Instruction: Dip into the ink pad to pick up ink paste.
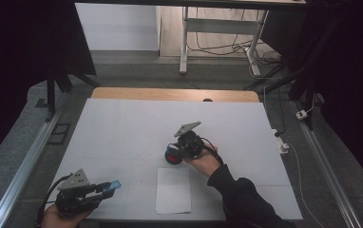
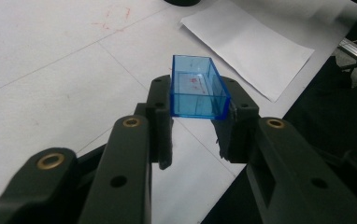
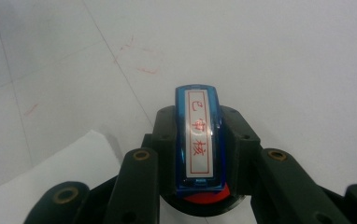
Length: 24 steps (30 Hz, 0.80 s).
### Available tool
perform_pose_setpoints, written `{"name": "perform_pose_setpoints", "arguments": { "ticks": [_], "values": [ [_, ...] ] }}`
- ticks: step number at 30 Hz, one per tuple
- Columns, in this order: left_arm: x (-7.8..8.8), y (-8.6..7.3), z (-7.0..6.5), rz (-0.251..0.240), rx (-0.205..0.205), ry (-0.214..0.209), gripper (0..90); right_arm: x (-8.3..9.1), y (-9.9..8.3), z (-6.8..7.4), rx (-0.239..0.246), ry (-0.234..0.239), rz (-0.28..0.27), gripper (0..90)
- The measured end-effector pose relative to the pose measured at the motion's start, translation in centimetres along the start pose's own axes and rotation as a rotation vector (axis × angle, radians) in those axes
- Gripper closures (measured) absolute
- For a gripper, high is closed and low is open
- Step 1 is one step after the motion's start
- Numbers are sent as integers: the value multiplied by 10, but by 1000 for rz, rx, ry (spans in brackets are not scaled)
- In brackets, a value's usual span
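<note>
**Stamp and cap, one in each claw**

Item 1: left claw [image 2: 196,116]. Clenched on a clear blue cap [image 2: 196,89], an open-topped rectangular shell. The cap sits between the jaw tips, its long sides pressed by the pads, its far end reaching past them. Faint red smudges show on its inner floor. In the high view the left claw [image 1: 107,189] is low at the tabletop's [image 1: 122,128] near left corner, the cap [image 1: 113,185] pointing right.

Item 2: right claw [image 3: 197,140]. Clenched on a blue stamp [image 3: 198,137], held edge-up between the jaws, its length running away from the camera. Its face carries a white strip with a red frame and three red characters, which appear to read 已审核. A red disc in a black rim [image 3: 204,198] lies just beneath the stamp's near end. In the high view the right claw [image 1: 178,151] is near mid-tabletop.

Item 3: white sheet [image 1: 173,190]. Flat on the tabletop, between the two claws, just nearer than the right one.

Item 4: tabletop surface. White, with faint red marks [image 3: 141,60].
</note>
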<state>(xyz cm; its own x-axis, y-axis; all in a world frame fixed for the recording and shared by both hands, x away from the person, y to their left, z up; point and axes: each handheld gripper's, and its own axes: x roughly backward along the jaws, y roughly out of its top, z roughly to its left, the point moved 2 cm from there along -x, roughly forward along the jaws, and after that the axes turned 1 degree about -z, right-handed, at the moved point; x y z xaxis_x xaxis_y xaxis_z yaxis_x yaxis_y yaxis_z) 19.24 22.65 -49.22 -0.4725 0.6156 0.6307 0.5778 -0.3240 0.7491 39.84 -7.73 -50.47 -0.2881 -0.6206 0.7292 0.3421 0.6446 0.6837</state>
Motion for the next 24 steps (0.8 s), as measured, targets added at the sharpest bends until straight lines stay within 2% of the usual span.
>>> {"name": "perform_pose_setpoints", "arguments": {
  "ticks": [4,9,17,24],
  "values": [
    [0,0,0,-1,1,0,689,1,0,0,5,2,-3,701],
    [0,0,0,-2,0,-1,689,5,2,1,1,7,-32,700],
    [0,0,0,0,0,0,689,12,5,6,24,15,-52,700],
    [0,0,0,-1,-1,0,689,25,7,9,34,29,-76,700]
  ]
}}
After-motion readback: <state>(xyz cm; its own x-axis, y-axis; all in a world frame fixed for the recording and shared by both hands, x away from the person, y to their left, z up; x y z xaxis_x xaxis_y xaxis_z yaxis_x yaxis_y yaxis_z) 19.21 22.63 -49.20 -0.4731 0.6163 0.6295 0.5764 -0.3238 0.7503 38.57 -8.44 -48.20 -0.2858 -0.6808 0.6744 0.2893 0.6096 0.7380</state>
